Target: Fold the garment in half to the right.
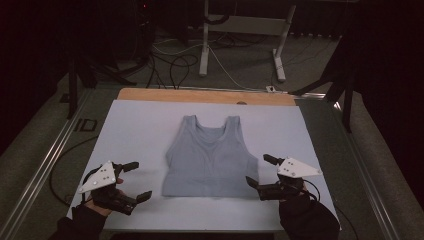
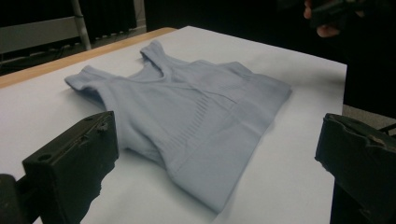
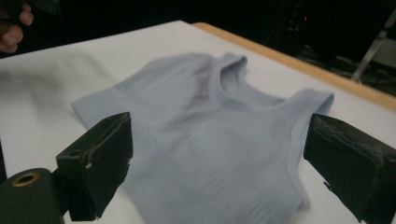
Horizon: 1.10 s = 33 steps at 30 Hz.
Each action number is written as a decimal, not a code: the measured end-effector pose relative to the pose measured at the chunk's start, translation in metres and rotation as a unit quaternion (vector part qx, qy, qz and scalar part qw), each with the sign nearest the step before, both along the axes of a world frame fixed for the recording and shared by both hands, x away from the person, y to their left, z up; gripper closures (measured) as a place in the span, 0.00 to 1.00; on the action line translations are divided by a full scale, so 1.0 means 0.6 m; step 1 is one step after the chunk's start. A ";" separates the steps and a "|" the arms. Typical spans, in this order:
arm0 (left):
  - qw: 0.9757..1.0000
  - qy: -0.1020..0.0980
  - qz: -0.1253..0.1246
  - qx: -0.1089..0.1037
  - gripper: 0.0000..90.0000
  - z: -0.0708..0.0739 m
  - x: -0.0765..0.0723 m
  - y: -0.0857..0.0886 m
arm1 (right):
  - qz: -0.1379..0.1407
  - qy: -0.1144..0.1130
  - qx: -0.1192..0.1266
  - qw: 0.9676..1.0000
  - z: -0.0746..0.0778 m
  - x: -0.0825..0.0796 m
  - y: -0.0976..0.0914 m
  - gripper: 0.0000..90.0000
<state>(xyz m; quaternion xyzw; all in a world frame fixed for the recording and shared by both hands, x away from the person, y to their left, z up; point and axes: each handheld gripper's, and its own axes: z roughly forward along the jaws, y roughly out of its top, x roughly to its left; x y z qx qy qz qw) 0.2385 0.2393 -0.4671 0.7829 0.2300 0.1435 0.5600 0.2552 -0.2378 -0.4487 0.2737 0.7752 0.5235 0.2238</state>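
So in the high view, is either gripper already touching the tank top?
No: the left gripper sits clear of the tank top on the white sheet, and the right gripper hovers open just beside its hem corner.

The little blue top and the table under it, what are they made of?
The top looks like soft, stretchy knit cloth, matte, with fine ribbed bands across the chest. The table has a smooth, pale, matte sheet over it, and the bare far edge looks like wood.

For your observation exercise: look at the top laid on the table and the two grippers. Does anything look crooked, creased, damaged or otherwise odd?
Nothing stands out. The pale blue top lies flat and fairly square on the white sheet, straps toward the far edge. The left gripper and right gripper sit open either side of its hem, the left clearly apart from it.
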 end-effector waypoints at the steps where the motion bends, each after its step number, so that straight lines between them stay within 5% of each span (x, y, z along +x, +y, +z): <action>1: 1.000 0.001 -0.003 -0.001 0.00 0.002 0.001 -0.003 | 0.001 -0.002 0.000 1.000 0.005 0.003 0.004 0.09; 13: 1.000 0.010 -0.007 0.012 0.00 0.012 0.015 -0.026 | 0.035 -0.020 -0.001 0.999 0.042 0.053 0.063 0.09; 31: 0.998 0.035 0.031 0.033 0.00 0.009 0.028 -0.043 | 0.064 -0.017 -0.010 0.998 0.046 0.112 0.136 0.09; 33: 0.997 0.037 0.041 0.047 0.00 0.007 0.030 -0.048 | 0.067 -0.014 0.004 0.998 0.042 0.121 0.145 0.09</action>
